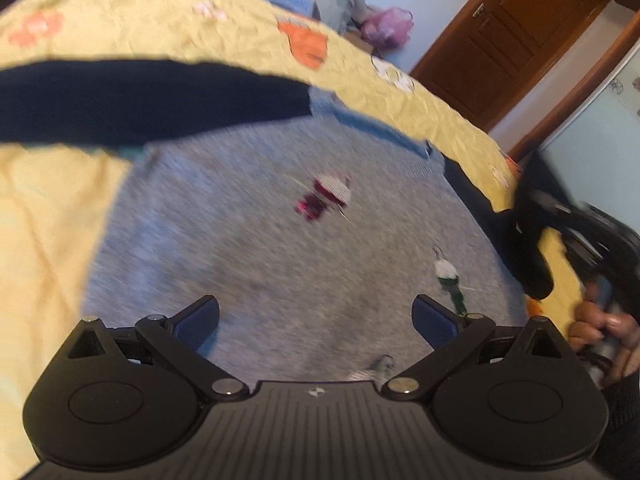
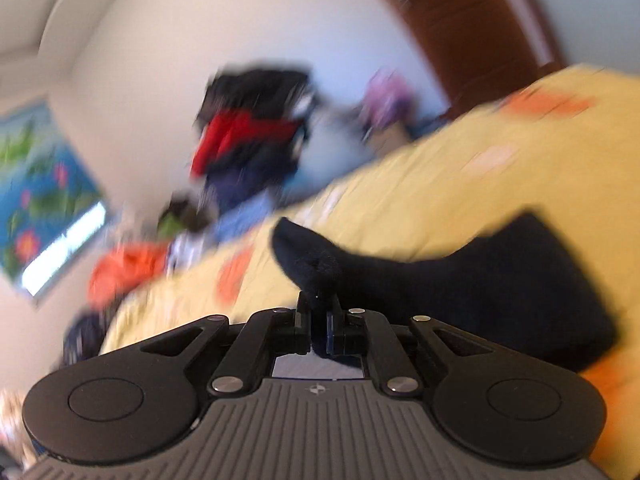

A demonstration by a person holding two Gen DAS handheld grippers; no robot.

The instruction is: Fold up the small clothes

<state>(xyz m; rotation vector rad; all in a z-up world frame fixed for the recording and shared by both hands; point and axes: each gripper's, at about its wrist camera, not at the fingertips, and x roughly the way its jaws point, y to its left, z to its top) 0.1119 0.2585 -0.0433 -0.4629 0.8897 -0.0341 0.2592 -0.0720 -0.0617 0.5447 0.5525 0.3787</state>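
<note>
A small grey sweater (image 1: 256, 240) with navy sleeves lies flat on the yellow bedspread (image 1: 48, 208); one navy sleeve (image 1: 140, 100) stretches across its top left. Small embroidered figures dot its front. My left gripper (image 1: 316, 320) hovers open just above the grey body, nothing between its blue pads. At the right edge of the left wrist view the right gripper (image 1: 536, 248) sits at the sweater's other sleeve, with a hand (image 1: 600, 328) behind it. In the right wrist view my right gripper (image 2: 318, 312) is shut on the navy sleeve (image 2: 460, 276), lifting its end off the bedspread (image 2: 400, 200).
A blurred pile of clothes (image 2: 248, 132) and a purple bag (image 1: 386, 26) sit beyond the bed's far edge. A brown wooden door (image 1: 508, 36) stands at the far right. Orange patches (image 1: 306, 42) mark the bedspread.
</note>
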